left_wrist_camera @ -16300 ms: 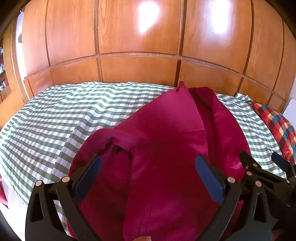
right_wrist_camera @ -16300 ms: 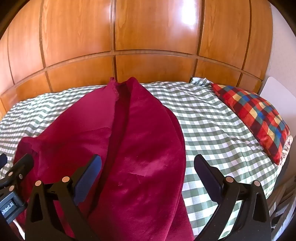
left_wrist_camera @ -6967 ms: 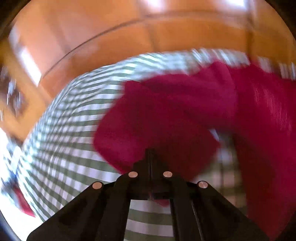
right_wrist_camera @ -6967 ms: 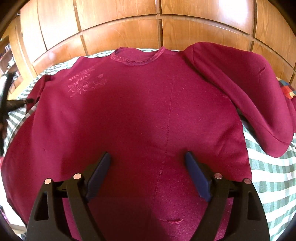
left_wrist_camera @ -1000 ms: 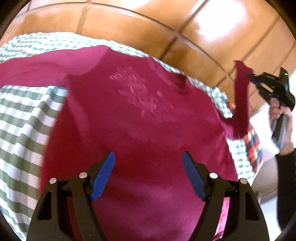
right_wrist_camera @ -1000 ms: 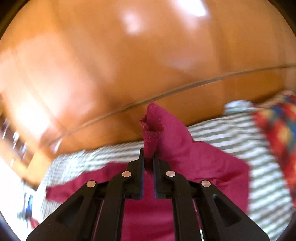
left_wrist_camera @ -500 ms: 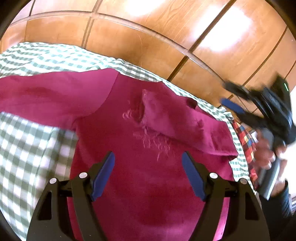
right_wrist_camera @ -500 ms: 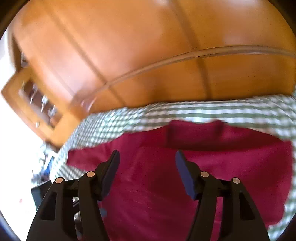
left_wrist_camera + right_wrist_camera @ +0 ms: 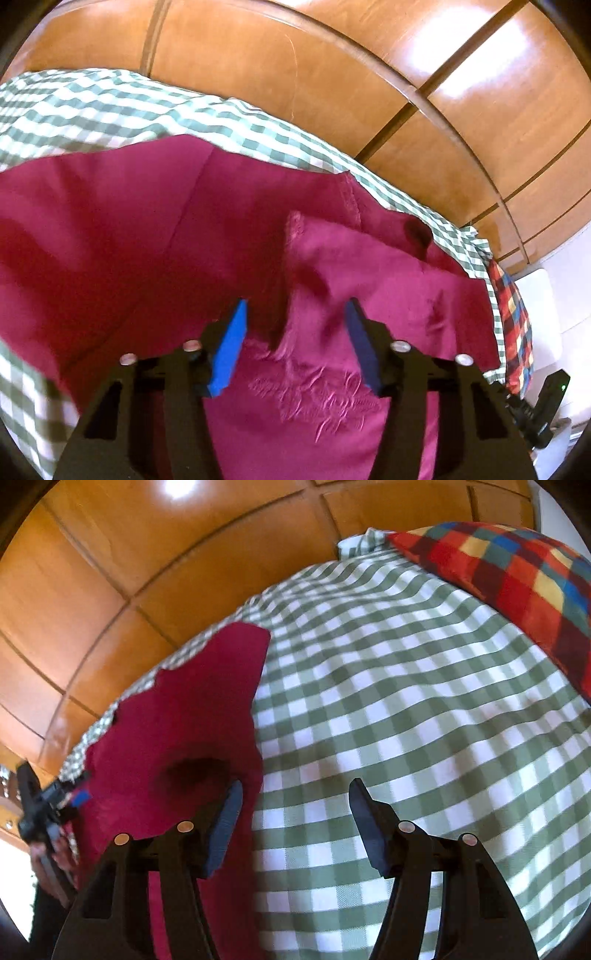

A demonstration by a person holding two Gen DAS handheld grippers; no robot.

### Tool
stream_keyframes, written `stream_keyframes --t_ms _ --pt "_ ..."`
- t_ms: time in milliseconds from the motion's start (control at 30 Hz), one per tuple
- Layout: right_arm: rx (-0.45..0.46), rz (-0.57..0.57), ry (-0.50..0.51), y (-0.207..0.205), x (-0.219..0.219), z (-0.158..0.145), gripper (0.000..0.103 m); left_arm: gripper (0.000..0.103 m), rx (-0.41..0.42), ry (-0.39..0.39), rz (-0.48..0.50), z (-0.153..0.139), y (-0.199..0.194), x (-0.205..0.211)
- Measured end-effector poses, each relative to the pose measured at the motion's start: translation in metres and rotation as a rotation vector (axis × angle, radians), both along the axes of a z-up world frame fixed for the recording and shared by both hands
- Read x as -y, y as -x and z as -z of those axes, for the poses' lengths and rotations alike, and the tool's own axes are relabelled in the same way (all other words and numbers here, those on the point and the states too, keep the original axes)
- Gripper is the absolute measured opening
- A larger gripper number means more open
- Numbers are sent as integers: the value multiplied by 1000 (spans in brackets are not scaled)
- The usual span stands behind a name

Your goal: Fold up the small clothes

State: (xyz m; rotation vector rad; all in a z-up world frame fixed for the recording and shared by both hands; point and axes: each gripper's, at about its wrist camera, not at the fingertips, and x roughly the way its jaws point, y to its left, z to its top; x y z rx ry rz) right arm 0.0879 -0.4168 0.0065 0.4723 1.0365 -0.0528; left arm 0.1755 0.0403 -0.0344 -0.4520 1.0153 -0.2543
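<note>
Sweater [image 9: 155, 236], crimson, lies spread face-up on the bed [image 9: 74, 107], chest embroidery nearest the left wrist camera, neckline toward the wooden headboard [image 9: 258, 70].

Left gripper [image 9: 293, 332] sits low over the chest. Its jaws are closing, with the cuff end of the folded-in sleeve [image 9: 369, 266] rising between the blue pads [image 9: 231, 341]; no pad presses on the cloth yet, so nothing is held. That sleeve runs from the cuff just ahead of this gripper away to the right-hand shoulder, so its long axis crosses the chest at a slant.

Right gripper [image 9: 293, 808] hangs over the sweater's right edge, jaws part-spread and easing narrower. Its left pad overlaps the cloth edge; the right pad is over bare gingham. Nothing is gripped there either. The shoulder corner [image 9: 236, 642] lies ahead and slightly left of it. In that view the left gripper [image 9: 48, 805] shows at far left, held in a hand [image 9: 51, 864].

Judgement: the left gripper is the nearer one to the sleeve cuff; the right is nearer the side seam, which runs straight away from it toward the headboard.

Far right: a multicoloured check pillow [image 9: 517, 572], well apart from the garment.
</note>
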Motion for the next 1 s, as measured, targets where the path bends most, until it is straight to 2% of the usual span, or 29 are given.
stream_keyframes --t_ms 33,100,167,200,267,333,433,500,533,667,767,900,967,1000 --pt "-5 -19 13 -6 -8 5 56 22 -5 -1 13 -1 -2 5" --pt "-8 -37 40 -20 -20 10 53 5 9 -20 21 -7 -5 10" --pt "5 -30 73 -36 -31 14 41 5 53 -30 4 -18 -1 8" --pt "21 1 68 -40 -29 13 39 5 80 -15 -8 -27 2 5" --pt "46 62 33 -44 -22 12 38 5 126 8 -36 -43 13 -6" --pt "37 67 33 -47 -20 14 38 5 134 -38 -38 -46 18 -10" --pt "1 10 101 -47 -32 27 38 5 69 -151 -17 -24 13 -7" --pt "1 -18 139 -44 -36 25 38 6 2 -170 -13 -2 5 -4" --pt "-5 -36 134 -41 -37 22 38 6 -2 -174 -16 2 4 -3" --pt "18 -151 200 -22 -46 -5 38 6 39 -207 -11 -5 15 7" --pt "97 -217 192 -18 -57 -34 38 6 79 -243 -15 -13 22 9" --pt "154 -243 191 -50 -79 -48 38 6 69 -255 -22 -14 18 12" --pt "121 -226 223 -79 -88 -35 38 7 72 -287 -23 -13 18 15" --pt "72 -203 229 -93 -90 -20 38 11 73 -305 -24 -11 17 17"
